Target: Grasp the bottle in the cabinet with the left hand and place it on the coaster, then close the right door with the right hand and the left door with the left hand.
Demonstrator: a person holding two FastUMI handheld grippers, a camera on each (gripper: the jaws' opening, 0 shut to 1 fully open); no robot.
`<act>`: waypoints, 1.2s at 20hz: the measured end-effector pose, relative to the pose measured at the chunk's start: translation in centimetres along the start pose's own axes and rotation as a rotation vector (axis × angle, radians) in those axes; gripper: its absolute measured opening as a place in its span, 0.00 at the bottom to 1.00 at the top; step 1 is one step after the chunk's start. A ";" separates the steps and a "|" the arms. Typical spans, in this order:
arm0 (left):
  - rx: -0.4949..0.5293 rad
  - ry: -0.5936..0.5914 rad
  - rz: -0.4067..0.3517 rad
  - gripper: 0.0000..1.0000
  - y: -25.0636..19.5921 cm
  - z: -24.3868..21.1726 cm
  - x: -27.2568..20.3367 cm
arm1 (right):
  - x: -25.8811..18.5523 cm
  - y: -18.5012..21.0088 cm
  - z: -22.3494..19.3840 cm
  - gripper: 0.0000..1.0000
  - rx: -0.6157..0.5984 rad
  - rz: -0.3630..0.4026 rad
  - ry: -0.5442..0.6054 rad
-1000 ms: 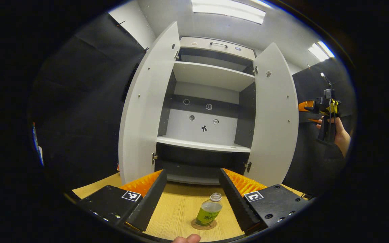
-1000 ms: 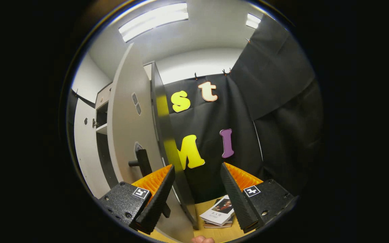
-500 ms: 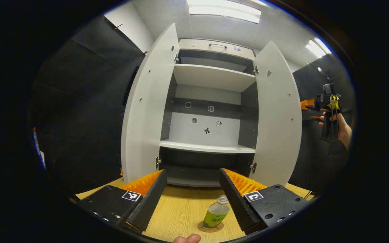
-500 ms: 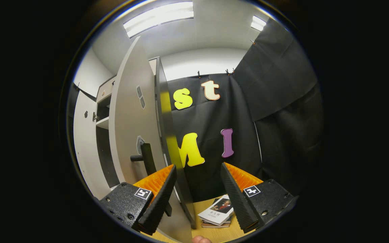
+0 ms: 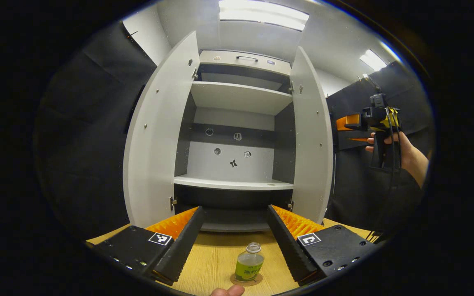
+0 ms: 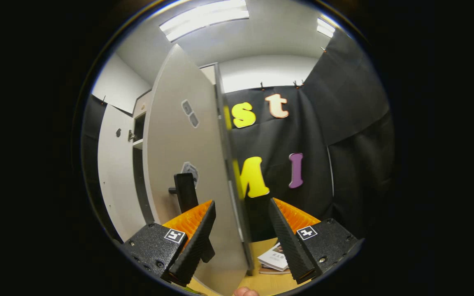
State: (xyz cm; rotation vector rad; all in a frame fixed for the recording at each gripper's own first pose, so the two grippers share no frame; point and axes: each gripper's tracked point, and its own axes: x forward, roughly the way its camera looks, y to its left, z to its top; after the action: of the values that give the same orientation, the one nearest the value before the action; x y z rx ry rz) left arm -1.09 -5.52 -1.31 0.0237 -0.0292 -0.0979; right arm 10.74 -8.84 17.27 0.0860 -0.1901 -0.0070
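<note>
One bottle (image 5: pixel 249 264) upright on coaster (image 5: pixel 246 281) — cap up, axis vertical.

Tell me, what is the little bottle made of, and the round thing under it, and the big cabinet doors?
The bottle looks like clear plastic: you can see through it above its green label. The coaster under it is a thin brown disc, perhaps cork or wood; too small to tell. The left door and right door look like smooth, matt light-grey painted or laminated board with small metal hinges.
</note>
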 end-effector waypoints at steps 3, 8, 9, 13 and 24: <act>-0.005 0.018 0.036 0.95 1.5 -0.7 -0.1 | 1.1 2.5 -0.8 0.81 -0.008 0.050 -0.002; 0.019 0.019 0.102 0.95 3.8 -0.6 -0.9 | 3.5 7.5 -2.5 0.81 -0.001 0.165 0.022; 0.028 0.020 0.116 1.00 4.3 -0.6 -1.0 | 4.0 8.3 -3.0 0.81 0.002 0.185 0.036; 0.032 0.018 0.155 0.95 5.3 -0.5 -1.6 | 4.8 9.3 -4.1 0.82 -0.017 0.207 0.062; 0.028 0.018 0.127 0.95 3.8 -0.6 -1.2 | -0.3 3.8 -2.6 0.83 -0.182 0.041 -0.042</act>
State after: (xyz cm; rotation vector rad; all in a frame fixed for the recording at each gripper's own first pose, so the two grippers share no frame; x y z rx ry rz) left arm -1.88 -1.57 -1.83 0.0510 -0.0144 0.0300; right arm 10.93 -4.82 14.98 -0.0997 -0.2323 0.0149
